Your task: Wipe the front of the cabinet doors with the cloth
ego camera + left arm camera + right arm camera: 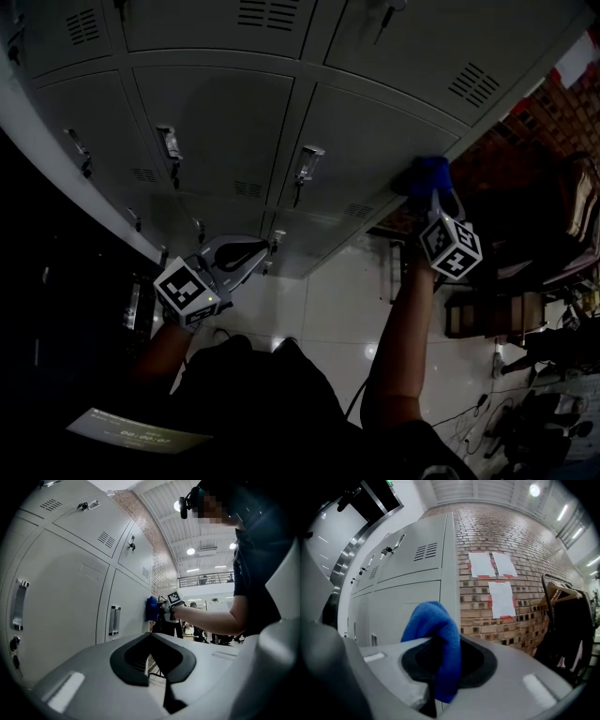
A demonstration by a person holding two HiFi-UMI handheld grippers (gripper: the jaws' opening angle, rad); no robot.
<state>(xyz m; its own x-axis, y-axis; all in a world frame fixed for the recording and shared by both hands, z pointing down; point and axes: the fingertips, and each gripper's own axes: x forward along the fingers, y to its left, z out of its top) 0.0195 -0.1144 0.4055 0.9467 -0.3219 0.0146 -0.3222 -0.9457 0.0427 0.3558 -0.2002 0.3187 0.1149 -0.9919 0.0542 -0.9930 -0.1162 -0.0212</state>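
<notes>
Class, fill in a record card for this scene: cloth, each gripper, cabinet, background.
Cloth: blue, pressed against a door near the cabinet's right edge
Right gripper: shut on the cloth
Left gripper: shut, holding nothing
Cabinet: grey, doors closed, with handles and vents
Background: brick wall with paper sheets stuck on it
</notes>
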